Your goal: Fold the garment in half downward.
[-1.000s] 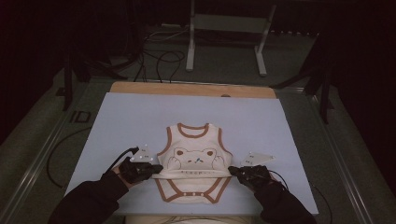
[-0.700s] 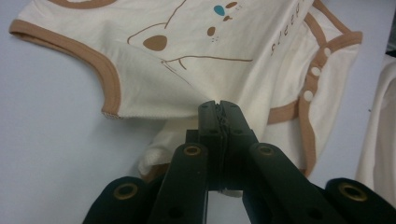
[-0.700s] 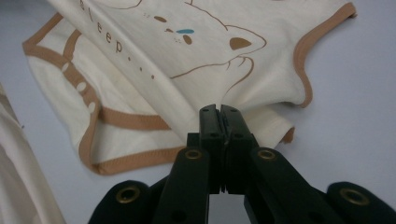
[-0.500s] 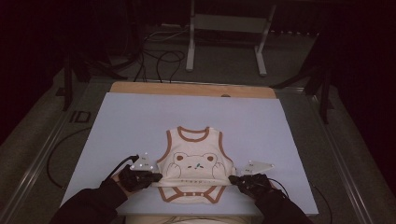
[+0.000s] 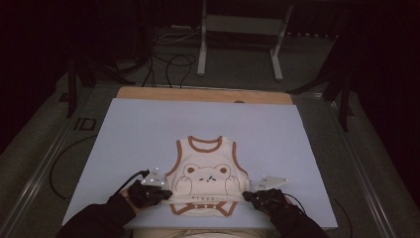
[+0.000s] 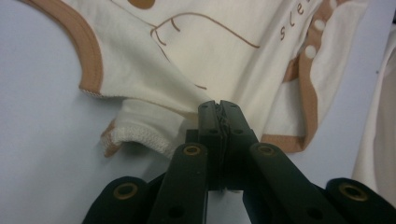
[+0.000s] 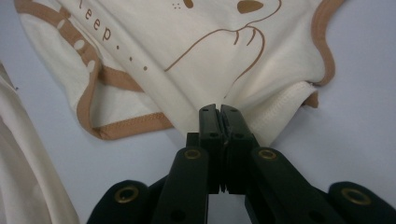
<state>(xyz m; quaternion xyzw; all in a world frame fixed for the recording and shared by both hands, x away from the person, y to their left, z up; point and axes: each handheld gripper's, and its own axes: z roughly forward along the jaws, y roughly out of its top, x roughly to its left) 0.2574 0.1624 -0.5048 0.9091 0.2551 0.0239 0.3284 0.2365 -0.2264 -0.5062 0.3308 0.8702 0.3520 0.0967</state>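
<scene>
**Folding a baby bodysuit: both side edges pinched, bottom part being folded**

Left side first: the left gripper (image 5: 161, 193) is sitting at the bodysuit's (image 5: 205, 173) left edge, low down near the waist. In the left gripper view its jaws are pressed together with a bunched fold of cream cloth caught between the tips, so it is pinching the bodysuit, not just resting beside it. The person's left hand (image 5: 141, 193) in a dark glove is coming in from the near edge of the table.

Middle: the bodysuit is lying flat, front up, on the pale blue table top (image 5: 124, 129), near the person's edge, neck opening pointing away. The bear print (image 5: 207, 173) is showing; the brown-trimmed bottom flap (image 5: 203, 208) is lying closest to the person.

Right side: the right gripper (image 5: 250, 197) is mirroring the left, jaws pressed together on the cloth at the right edge.

Step, as I judge it: mid-fold, with both sides gripped at the waistline. Next move probably calls for lifting both grippers evenly and carrying the cloth over in one direction, keeping the fold line straight, then letting go together.
</scene>
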